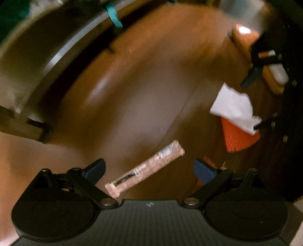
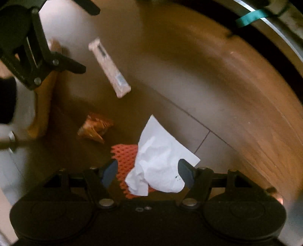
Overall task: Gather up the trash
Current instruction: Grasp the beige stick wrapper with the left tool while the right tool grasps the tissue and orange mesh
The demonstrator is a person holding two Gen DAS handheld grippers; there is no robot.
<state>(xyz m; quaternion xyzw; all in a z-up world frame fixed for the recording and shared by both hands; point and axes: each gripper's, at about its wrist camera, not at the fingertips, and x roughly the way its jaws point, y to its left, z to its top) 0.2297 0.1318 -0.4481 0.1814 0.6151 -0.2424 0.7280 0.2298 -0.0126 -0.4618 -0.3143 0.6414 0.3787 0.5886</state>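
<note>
A long pinkish wrapper stick (image 1: 145,168) lies on the brown floor between the spread fingers of my left gripper (image 1: 149,170), which is open and holds nothing. Crumpled white paper (image 2: 161,157) rests on an orange foam net (image 2: 124,157), and my right gripper (image 2: 147,174) stands open around the paper. A crumpled brown wrapper (image 2: 94,128) lies farther out to the left. The right wrist view also shows the wrapper stick (image 2: 109,68) and the left gripper (image 2: 86,38) at top left. From the left wrist view, the white paper (image 1: 233,107), foam net (image 1: 238,140) and right gripper (image 1: 255,102) sit at right.
A grey curved rim with a teal band (image 1: 113,15) runs along the far side; the teal band (image 2: 250,17) also shows at the right wrist view's top right. A tan wooden piece (image 2: 44,106) stands at left. Floor seams (image 2: 189,113) cross the brown surface.
</note>
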